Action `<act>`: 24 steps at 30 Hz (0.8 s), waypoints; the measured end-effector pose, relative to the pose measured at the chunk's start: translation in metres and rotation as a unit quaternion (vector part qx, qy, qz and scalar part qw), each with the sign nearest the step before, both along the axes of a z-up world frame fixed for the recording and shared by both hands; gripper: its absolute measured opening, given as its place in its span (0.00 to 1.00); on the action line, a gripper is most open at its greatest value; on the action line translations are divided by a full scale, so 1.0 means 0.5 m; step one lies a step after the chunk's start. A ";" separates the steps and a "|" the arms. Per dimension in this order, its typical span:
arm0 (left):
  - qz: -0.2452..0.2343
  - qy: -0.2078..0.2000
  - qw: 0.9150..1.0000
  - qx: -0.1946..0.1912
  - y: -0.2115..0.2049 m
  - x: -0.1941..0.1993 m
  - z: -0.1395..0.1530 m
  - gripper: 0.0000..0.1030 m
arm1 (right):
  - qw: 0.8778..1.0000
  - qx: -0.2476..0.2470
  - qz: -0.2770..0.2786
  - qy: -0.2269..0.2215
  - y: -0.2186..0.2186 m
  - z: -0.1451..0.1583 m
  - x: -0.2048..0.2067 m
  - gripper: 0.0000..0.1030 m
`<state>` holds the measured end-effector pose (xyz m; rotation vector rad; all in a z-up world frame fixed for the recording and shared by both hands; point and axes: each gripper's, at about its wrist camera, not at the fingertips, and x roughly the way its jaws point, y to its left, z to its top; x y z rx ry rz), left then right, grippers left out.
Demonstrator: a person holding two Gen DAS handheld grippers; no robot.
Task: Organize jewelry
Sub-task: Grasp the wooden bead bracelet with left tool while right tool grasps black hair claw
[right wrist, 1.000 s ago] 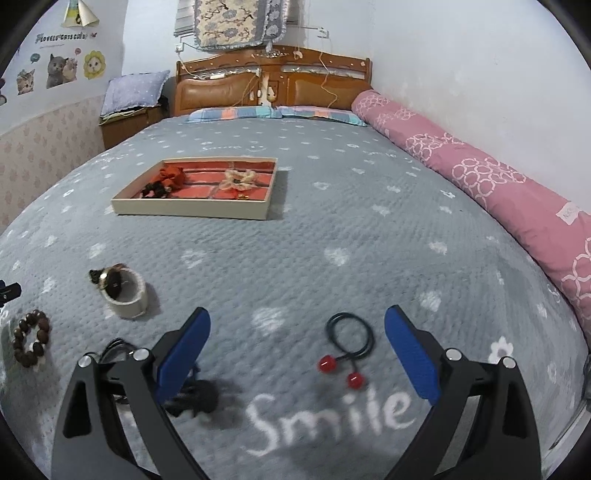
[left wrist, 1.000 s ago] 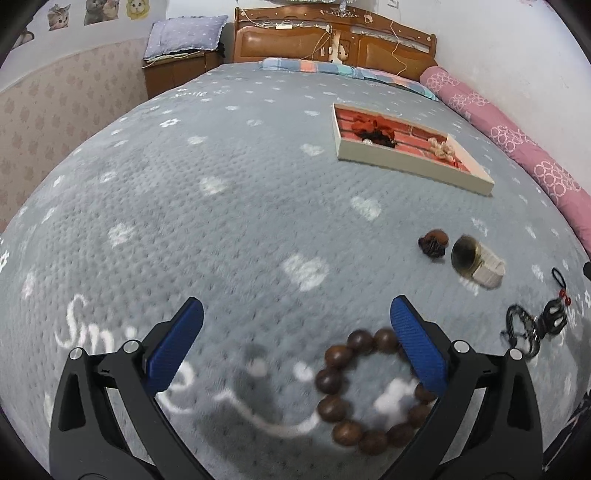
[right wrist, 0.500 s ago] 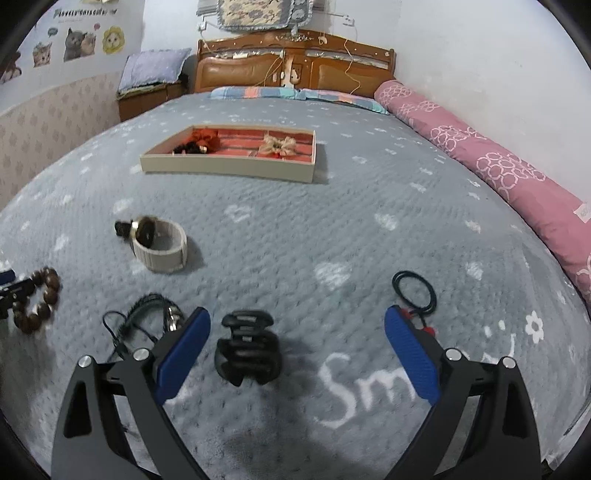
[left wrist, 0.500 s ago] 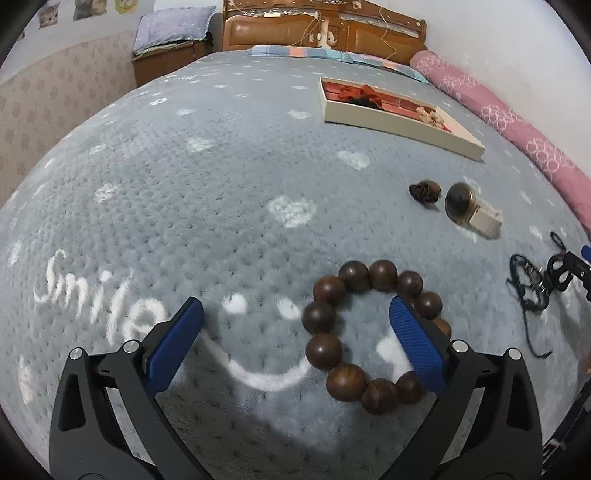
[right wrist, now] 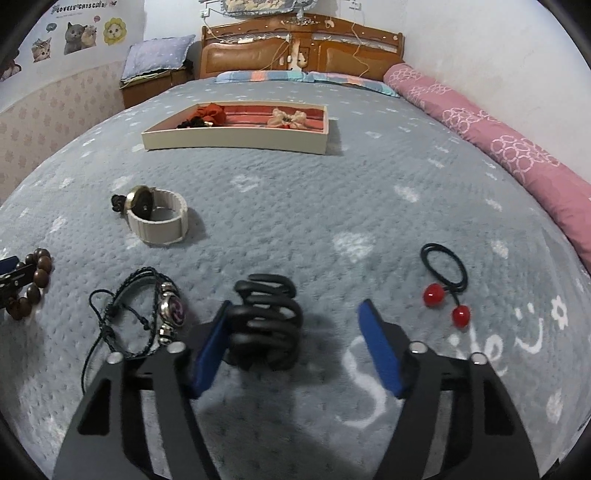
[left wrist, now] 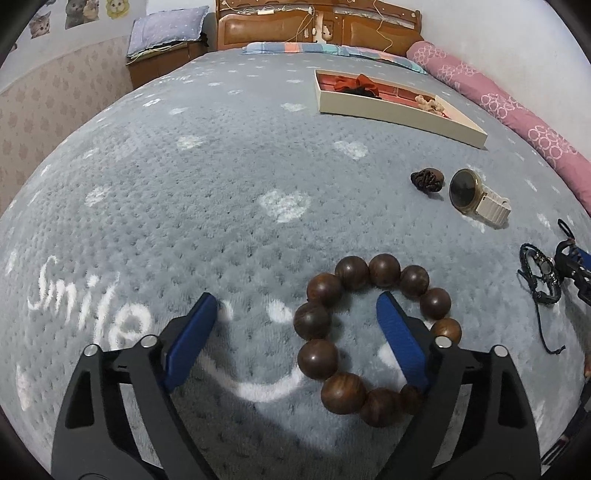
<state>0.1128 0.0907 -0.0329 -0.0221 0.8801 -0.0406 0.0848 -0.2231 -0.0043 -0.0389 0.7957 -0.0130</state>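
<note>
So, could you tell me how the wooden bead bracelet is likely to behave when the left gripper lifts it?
The bead bracelet is separate round beads in a loop, so it will probably sag rather than keep its ring shape. The glossy beads may slip or roll against the pads. The left gripper, jaws closing, has one finger inside the loop, so only one side would be pinched.

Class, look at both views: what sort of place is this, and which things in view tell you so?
Most likely a home bedroom: the jewelry lies on a blanket spread over a bed with a wooden headboard, pillows at its head, and cat stickers on the wall.
</note>
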 end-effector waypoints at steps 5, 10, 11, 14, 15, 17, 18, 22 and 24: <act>-0.006 0.006 1.000 0.000 0.000 0.013 0.001 0.69 | 1.000 0.005 0.018 -0.001 0.014 0.005 0.005 0.38; -0.023 0.016 0.999 0.017 -0.015 0.029 -0.001 0.63 | 1.000 0.005 0.022 -0.001 0.018 0.013 0.013 0.36; -0.026 0.016 0.999 0.019 -0.018 0.032 -0.001 0.62 | 1.000 0.007 0.022 -0.001 0.016 0.015 0.015 0.36; -0.035 0.015 0.999 0.017 -0.021 0.034 0.002 0.48 | 1.000 0.010 0.022 -0.003 0.009 0.026 0.023 0.36; -0.038 0.015 0.999 0.013 -0.021 0.034 0.003 0.40 | 1.000 0.012 0.022 -0.006 0.006 0.032 0.026 0.36; -0.044 0.017 0.999 0.002 -0.023 0.038 0.004 0.27 | 1.000 0.017 0.023 -0.008 0.000 0.041 0.032 0.36; -0.043 0.017 0.999 0.001 -0.023 0.039 0.004 0.27 | 1.000 0.018 0.022 -0.009 -0.003 0.045 0.034 0.36; -0.045 0.020 0.999 -0.008 -0.024 0.047 0.009 0.27 | 0.999 0.019 0.018 -0.023 -0.021 0.080 0.051 0.36; -0.047 0.019 0.999 -0.018 -0.022 0.052 0.016 0.24 | 0.999 0.020 0.017 -0.028 -0.031 0.096 0.058 0.36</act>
